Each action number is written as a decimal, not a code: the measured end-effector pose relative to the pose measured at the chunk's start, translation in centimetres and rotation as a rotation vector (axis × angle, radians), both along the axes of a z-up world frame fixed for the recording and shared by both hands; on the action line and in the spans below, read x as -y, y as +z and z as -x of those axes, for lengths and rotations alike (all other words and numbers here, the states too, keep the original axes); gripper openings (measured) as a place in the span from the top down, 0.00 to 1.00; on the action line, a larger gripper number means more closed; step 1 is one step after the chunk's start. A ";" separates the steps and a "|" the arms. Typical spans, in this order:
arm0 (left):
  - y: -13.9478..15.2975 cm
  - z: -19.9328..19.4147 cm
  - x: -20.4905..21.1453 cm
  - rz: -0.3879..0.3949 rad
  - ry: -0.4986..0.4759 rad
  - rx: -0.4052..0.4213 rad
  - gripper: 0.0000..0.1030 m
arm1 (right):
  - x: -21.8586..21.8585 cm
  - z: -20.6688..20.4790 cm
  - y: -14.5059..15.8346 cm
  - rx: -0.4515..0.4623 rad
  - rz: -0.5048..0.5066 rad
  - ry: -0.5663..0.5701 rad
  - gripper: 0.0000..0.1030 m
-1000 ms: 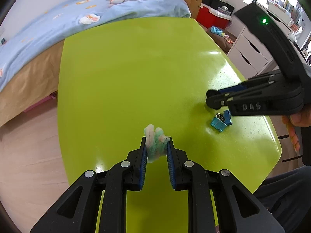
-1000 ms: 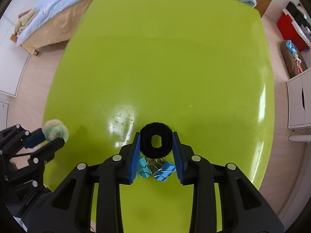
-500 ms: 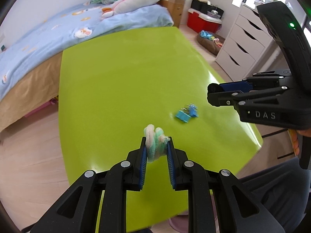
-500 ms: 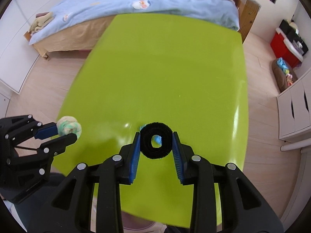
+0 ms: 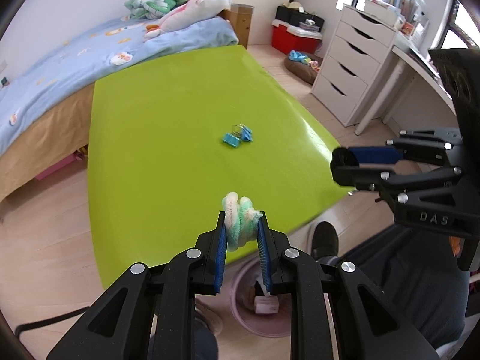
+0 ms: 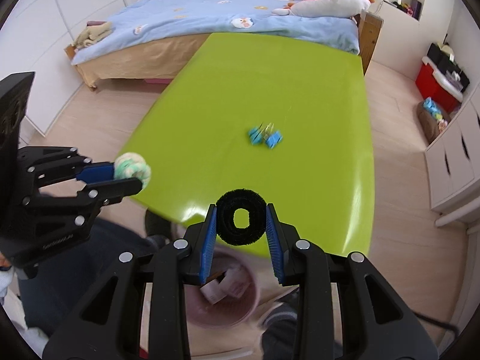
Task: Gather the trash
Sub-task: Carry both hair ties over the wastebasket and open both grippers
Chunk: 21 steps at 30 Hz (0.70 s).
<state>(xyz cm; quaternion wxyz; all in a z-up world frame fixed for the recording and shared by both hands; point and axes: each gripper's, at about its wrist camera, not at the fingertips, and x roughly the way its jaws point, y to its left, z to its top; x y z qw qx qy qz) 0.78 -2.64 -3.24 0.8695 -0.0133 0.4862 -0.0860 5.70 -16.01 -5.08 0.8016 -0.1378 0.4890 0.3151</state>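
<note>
My left gripper (image 5: 241,225) is shut on a fluffy white-and-green hair tie (image 5: 240,222), held over the near edge of the green table (image 5: 168,138). It also shows in the right wrist view (image 6: 132,169). My right gripper (image 6: 241,219) is shut on a black fuzzy hair tie (image 6: 241,220), held above the table's near edge; it appears in the left wrist view (image 5: 345,165). A pink trash bin (image 6: 246,303) with paper scraps stands on the floor below both grippers, also in the left wrist view (image 5: 261,321). Blue binder clips (image 6: 265,138) lie on the table.
A bed with a blue cover (image 6: 228,21) stands beyond the table. White drawers (image 5: 354,69) and a red box (image 5: 292,37) are at the right. The person's legs and shoe (image 5: 325,240) are beside the bin.
Both grippers have pulled back and up from the table with their hair ties. The binder clips now lie farther off, and the pink bin has come into view below.
</note>
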 end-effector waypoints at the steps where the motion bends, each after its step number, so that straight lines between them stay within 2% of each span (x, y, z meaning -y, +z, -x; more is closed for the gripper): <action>1: -0.1 0.5 0.2 -0.003 -0.002 0.003 0.81 | 0.4 0.9 -0.1 0.000 -0.002 0.001 0.69; 9: 0.1 4.3 1.2 -0.001 -0.005 0.009 0.81 | 2.7 6.3 -1.2 -0.048 -0.026 0.024 0.69; 19: 0.4 7.6 2.1 0.014 -0.025 0.004 0.81 | 3.5 9.3 -2.4 -0.104 -0.051 0.057 0.67; 20: 0.4 7.8 2.2 0.015 -0.025 0.004 0.81 | 3.3 9.4 -2.5 -0.105 -0.052 0.061 0.63; 21: 0.4 7.8 2.2 0.016 -0.026 0.004 0.81 | 3.2 9.4 -2.5 -0.106 -0.050 0.061 0.49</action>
